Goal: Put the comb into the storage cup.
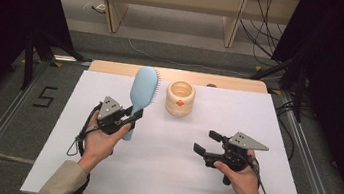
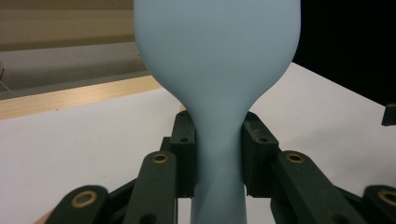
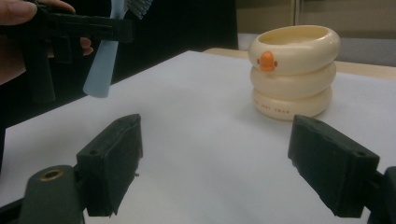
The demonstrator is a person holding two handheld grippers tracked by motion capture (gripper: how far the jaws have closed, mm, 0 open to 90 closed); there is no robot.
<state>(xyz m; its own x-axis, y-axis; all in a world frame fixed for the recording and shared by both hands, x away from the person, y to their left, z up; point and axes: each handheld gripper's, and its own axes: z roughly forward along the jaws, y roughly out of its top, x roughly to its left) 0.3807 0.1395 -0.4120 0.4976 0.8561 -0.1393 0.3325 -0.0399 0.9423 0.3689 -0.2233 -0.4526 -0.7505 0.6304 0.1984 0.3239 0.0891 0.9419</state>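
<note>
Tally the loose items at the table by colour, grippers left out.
Light blue: 1, the hairbrush, clamped at its handle by the left gripper.
Cream: 1, the ringed cup, standing on the table.
Total: 2

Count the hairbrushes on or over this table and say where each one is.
1. The light blue hairbrush is clamped by its handle in the left gripper, lifted above the white table, left of the cream cup. None looks hidden.
</note>
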